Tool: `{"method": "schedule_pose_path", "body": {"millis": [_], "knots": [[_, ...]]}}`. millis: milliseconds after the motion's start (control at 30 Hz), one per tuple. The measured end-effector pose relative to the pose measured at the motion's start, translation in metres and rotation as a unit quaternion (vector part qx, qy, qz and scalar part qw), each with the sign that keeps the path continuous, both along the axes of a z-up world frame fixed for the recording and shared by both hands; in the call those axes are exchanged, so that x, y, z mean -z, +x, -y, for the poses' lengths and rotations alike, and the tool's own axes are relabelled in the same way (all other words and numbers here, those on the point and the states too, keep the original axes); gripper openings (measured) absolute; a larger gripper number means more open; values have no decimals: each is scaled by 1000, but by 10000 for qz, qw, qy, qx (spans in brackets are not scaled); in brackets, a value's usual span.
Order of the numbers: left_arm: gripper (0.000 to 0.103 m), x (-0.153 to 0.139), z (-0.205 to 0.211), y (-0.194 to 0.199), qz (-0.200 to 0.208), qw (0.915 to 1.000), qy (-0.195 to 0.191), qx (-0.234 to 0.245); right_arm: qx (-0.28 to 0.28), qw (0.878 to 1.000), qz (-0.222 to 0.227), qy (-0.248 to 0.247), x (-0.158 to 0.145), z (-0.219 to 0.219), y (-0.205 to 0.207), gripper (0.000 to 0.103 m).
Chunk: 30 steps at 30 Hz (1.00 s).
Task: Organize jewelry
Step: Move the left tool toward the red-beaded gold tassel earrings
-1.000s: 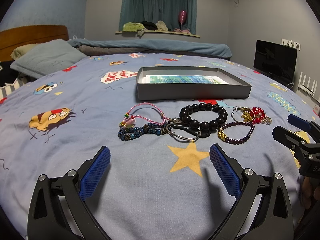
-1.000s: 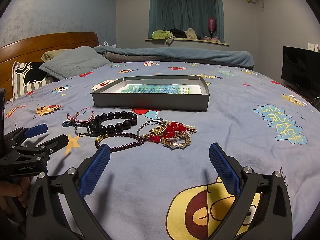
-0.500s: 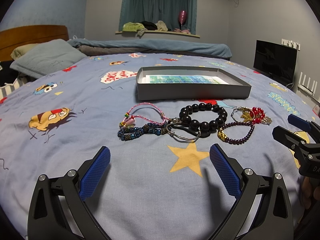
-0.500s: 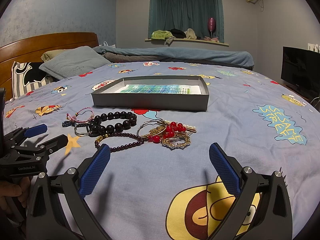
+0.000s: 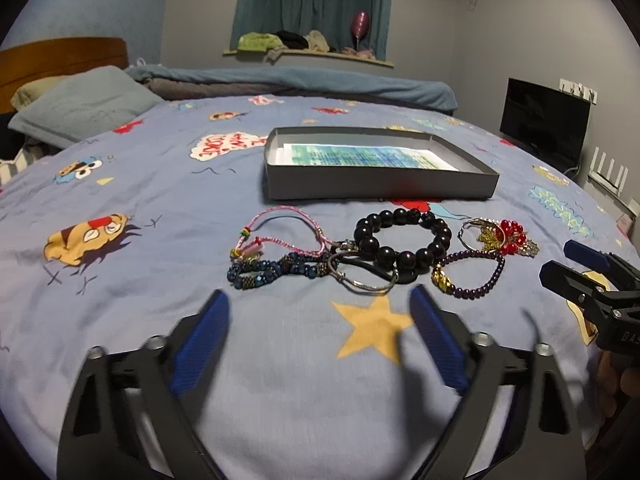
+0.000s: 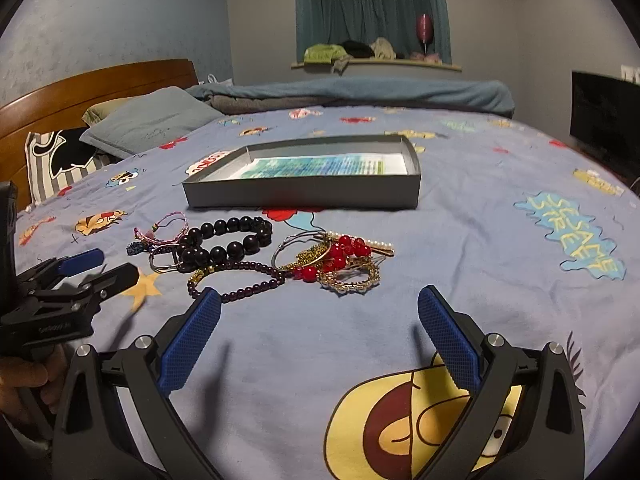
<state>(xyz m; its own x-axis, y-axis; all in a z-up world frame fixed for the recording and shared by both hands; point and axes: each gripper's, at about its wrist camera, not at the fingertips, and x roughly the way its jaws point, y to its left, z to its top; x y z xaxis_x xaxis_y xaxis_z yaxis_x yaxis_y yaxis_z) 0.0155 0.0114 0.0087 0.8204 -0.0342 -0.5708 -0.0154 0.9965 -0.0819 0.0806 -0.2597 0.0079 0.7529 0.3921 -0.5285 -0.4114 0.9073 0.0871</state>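
Note:
Several bracelets lie in a row on the blue cartoon bedspread: a pink cord one (image 5: 286, 243), a blue beaded one (image 5: 272, 270), a black bead one (image 5: 400, 258), a purple bead one (image 5: 486, 286) and a red-and-gold pile (image 5: 506, 234). Behind them stands a shallow grey box (image 5: 380, 184). My left gripper (image 5: 318, 298) hovers just short of the blue and black bracelets, open with its jaws closing on nothing. My right gripper (image 6: 319, 296) sits before the purple bracelet (image 6: 248, 266) and red beads (image 6: 340, 254), open, its jaws also closing on nothing.
Pillows (image 6: 152, 124) and a wooden headboard (image 6: 80, 88) are at the left. A folded blue duvet (image 5: 300, 84) lies across the far side. A dark screen (image 5: 544, 120) stands at the right. A hand (image 6: 28, 380) holds the left gripper (image 6: 116, 265).
The left gripper's fingers have drawn slightly inward and look blurred. The right gripper's fingers have barely shifted. The bracelets and box lie where they were.

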Motion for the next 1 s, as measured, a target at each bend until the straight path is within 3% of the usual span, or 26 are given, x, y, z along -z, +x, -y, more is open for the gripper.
{"method": "schedule_pose_path", "body": {"millis": [100, 333, 500, 633, 767, 967, 1000], "knots": [[71, -3, -2, 11, -145, 9998, -9, 126, -19, 9999, -142, -48, -2, 1, 7, 82], [66, -10, -26, 41, -419, 9988, -232, 103, -51, 9992, -403, -2, -7, 8, 25, 79], [52, -7, -39, 56, -628, 9968, -491, 63, -10, 9982, -596, 73, -6, 14, 41, 71], [51, -10, -28, 56, -595, 9966, -466, 333, -36, 9977, -683, 11, -7, 13, 48, 69], [49, -13, -11, 53, -489, 9962, -351, 632, -84, 9968, -791, -69, -5, 10, 54, 59], [49, -12, 6, 53, -476, 9951, -273, 819, -131, 9956, -896, -242, -1, 2, 65, 58], [49, -12, 8, 53, -477, 9950, -265, 835, -150, 9955, -897, -265, 0, 1, 66, 54]]}}
